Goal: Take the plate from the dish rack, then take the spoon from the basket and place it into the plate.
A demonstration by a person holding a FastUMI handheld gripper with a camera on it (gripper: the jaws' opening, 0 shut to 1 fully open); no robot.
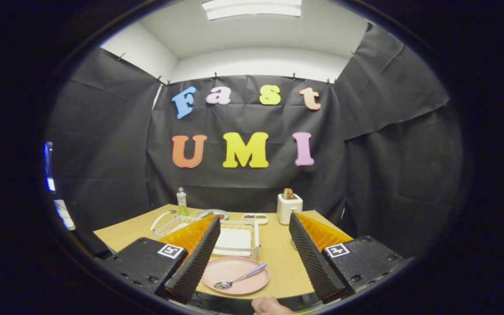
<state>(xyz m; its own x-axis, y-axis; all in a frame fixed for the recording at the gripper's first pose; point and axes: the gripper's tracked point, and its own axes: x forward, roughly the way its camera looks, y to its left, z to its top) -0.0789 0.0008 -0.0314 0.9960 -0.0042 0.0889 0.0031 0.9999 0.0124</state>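
- One plate [236, 269]: pink, round, shallow, lying flat on the wooden table [278, 258] near its front edge.
- One spoon [240, 278]: metal, shiny bowl, handle looks bluish-violet. It lies inside the plate, bowl at the plate's front-left part, handle slanting back-right to the plate's rim.
- Gripper [254, 257]: fingers spread wide apart, holding nothing. The plate sits low between them, closer to the left finger, whose pad hides the plate's left edge.
- One dish rack [239, 238]: white wire, just behind the plate, with a white flat thing lying in it. Left part is hidden by the left finger.
- One white basket [164, 221] with a looped handle, behind-left of the plate, beside the rack. Contents too small to tell.
- One small clear bottle [182, 201] with greenish liquid, upright, far behind-left of the plate, at the table's back edge.
- One round dish [213, 214] with a bluish rim, behind the rack, well beyond the plate. Partly covered by the left fingertip.
- One small white tray [255, 217] with dark and green bits in it, behind the rack, beyond the plate.
- One white toaster [289, 208] with a brown slice sticking up, behind-right of the plate, near the right fingertip.
- One hand [271, 306], just part of it, in front of the plate below the table edge.
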